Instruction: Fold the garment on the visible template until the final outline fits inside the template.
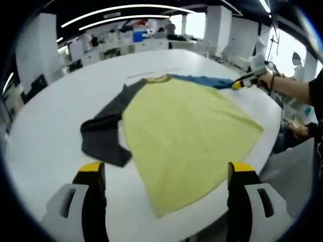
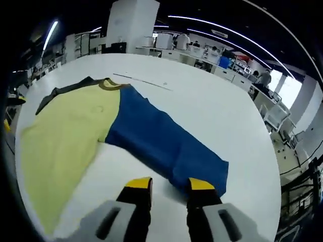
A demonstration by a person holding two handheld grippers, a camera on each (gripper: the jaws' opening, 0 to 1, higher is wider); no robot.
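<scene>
A T-shirt lies flat on the white table. It has a yellow body, a dark grey sleeve and a blue sleeve. My left gripper is wide open at the hem, one jaw on each side of the lower corner, holding nothing. In the right gripper view the blue sleeve runs from the yellow body towards my right gripper. Its jaws stand a little apart, with the cuff's edge lying between them. The right gripper, seen from the left gripper view, sits at the sleeve's end.
A thin pale line runs across the table beyond the collar. A person's arm reaches in from the right, where the table edge is close. Office desks and chairs stand beyond the far edge.
</scene>
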